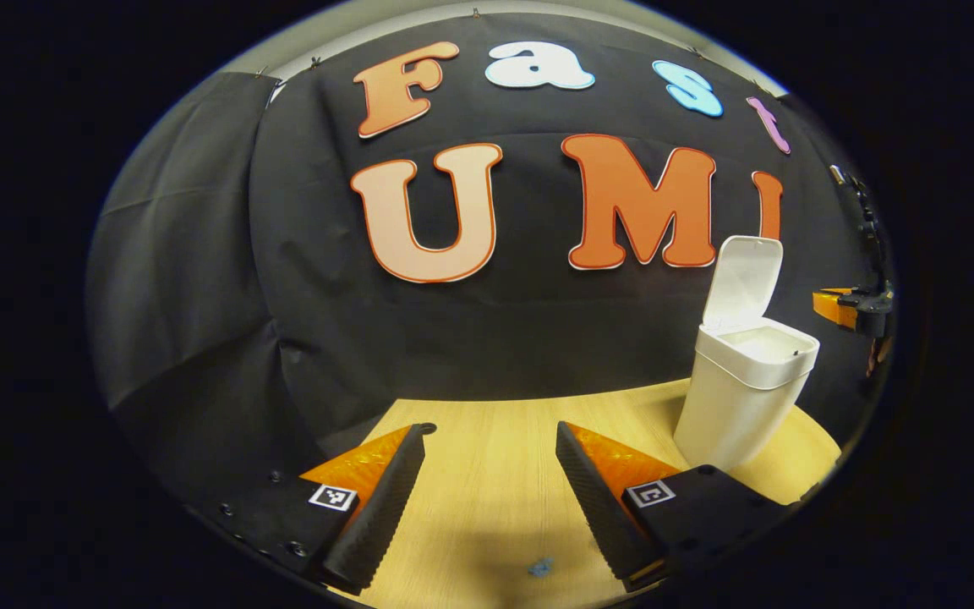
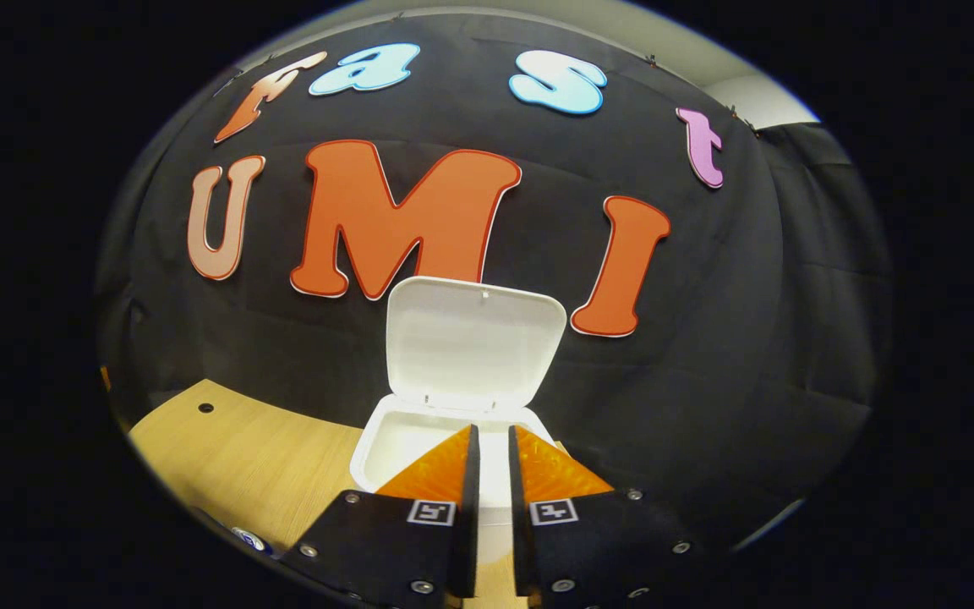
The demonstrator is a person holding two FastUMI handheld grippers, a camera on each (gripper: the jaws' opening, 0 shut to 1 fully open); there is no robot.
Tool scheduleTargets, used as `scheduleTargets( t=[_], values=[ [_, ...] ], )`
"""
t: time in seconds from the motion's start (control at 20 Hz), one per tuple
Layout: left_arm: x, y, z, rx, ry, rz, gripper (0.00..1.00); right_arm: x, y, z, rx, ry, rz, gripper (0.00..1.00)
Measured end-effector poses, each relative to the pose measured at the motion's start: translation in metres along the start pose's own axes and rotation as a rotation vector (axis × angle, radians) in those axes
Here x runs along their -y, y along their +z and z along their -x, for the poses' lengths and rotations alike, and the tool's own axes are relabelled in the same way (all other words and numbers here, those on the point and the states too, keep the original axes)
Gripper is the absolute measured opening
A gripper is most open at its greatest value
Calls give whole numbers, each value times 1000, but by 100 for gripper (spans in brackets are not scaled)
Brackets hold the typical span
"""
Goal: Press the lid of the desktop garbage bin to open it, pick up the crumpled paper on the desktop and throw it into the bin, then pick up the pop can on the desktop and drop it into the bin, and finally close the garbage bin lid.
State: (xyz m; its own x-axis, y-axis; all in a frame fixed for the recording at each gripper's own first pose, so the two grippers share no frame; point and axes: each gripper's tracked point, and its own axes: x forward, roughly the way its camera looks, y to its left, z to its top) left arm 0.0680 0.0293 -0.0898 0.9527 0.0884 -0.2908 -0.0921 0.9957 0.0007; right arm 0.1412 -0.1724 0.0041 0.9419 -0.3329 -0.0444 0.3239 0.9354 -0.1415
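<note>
On the desktop (image 1: pixel 487 440), bin (image 1: pixel 741 389) stands with lid (image 2: pixel 474 338) upright, contents unclear

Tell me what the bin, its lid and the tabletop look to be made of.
Bin: likely plastic, white and smooth with a soft sheen; the walls look moulded, with rounded corners.
Lid, standing open: seemingly the same white plastic, thin, with a raised rim around its inner face.
Tabletop: pale wood or a wood-look laminate, matte, with fine straight grain lines; which of the two cannot be told.

Black cloth wall (image 1: pixel 225 279) hangs creased behind a pale wooden table (image 1: pixel 487 474), under a pale ceiling strip (image 2: pixel 648 34).
</note>
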Motion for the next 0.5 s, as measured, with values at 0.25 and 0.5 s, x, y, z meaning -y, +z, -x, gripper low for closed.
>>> scheduleTargets(
  t=[0.25, 0.5],
  values=[
    [16, -21, -10, -84, -88, 22, 99, -12, -16, 20, -31, 6, -41, 45],
    [31, -51, -24, -215, -161, 45, 100, -34, -26, 36, -37, 31, -22, 71]
  ],
)
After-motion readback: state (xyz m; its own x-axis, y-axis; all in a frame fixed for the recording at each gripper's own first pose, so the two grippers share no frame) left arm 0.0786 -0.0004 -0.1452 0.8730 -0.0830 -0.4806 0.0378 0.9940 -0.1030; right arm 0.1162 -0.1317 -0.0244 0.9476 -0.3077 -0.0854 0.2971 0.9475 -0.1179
